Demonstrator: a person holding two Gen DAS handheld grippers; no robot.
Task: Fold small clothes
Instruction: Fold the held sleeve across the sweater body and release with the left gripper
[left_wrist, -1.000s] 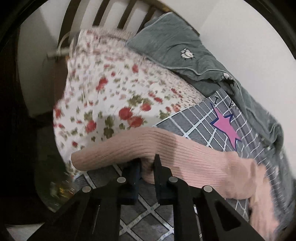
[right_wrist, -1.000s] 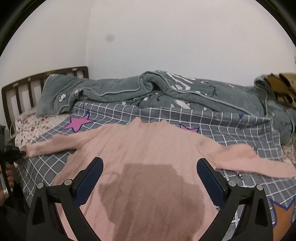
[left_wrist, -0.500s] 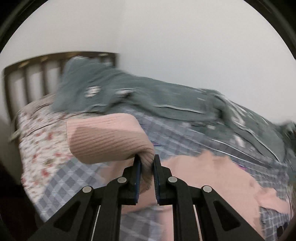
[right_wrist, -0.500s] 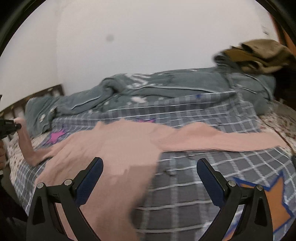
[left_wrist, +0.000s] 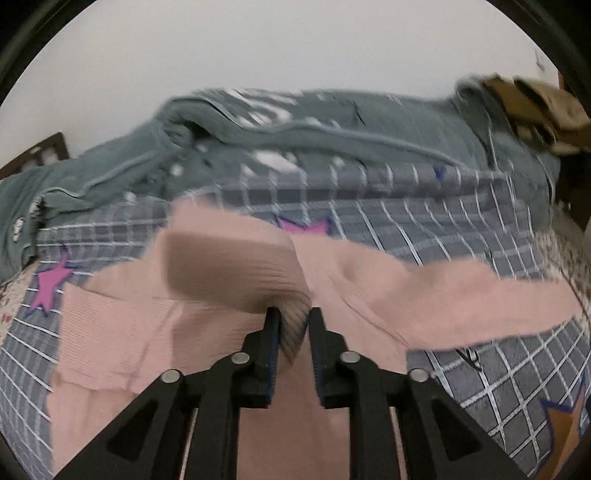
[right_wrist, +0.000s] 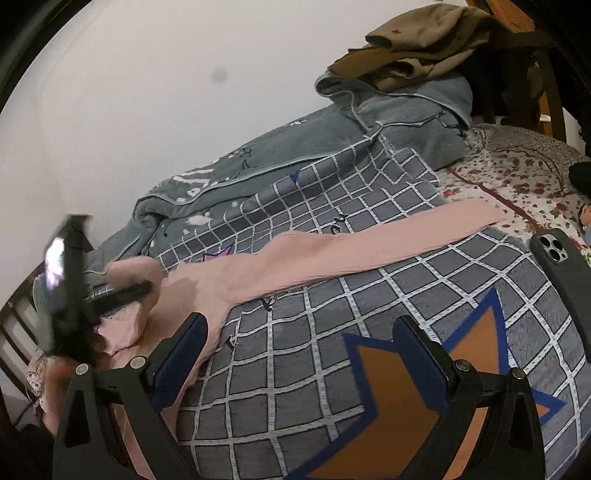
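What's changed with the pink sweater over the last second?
The left tool, clamped on the sleeve throughout, has carried it from the floral end of the bed in over the pink sweater body. The right tool stayed open and empty, swinging toward the other sleeve, which still lies outstretched.

No readable text; white lettering on grey quilt (right_wrist: 258, 162) too blurred.

Open checked blanket (right_wrist: 369, 302) ahead — phone (right_wrist: 565, 273) right, bunched grey quilt (right_wrist: 295, 155) behind.
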